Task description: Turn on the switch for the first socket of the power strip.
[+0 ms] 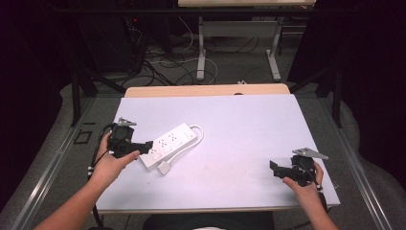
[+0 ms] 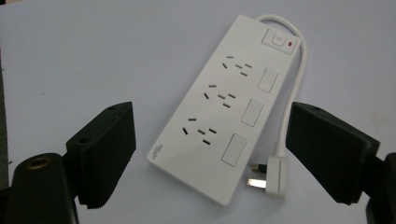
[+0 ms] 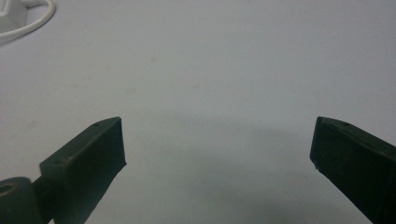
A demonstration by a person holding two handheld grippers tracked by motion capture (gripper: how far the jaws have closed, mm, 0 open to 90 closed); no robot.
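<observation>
1. White is the colour of the desk [image 1: 249, 143] top, and it is flat with only small marks on it.
2. At the left side, the left hand [image 1: 111, 163] holds the left gripper [image 2: 210, 154]. Its black fingers [image 2: 105, 149] are spread wide and hold nothing.
3. The fingers sit one on each side of the near end of a white power strip [image 1: 168, 145]. They are close to it, but the left gripper view shows gaps, so they do not touch it.
4. The power strip lies flat on the left half of the desk. It has three sets of holes, three flat buttons beside them, and one switch with a small red light at the far end.
5. A white cord [image 2: 296, 88] loops from the far end back to a white plug [image 2: 271, 175], which lies just beside the near end.
6. At the right side, the right hand [image 1: 306, 189] holds the right gripper [image 3: 217, 154] near the front edge of the desk, well apart from the power strip. Its fingers [image 3: 88, 163] are wide too, with bare desk between them.
</observation>
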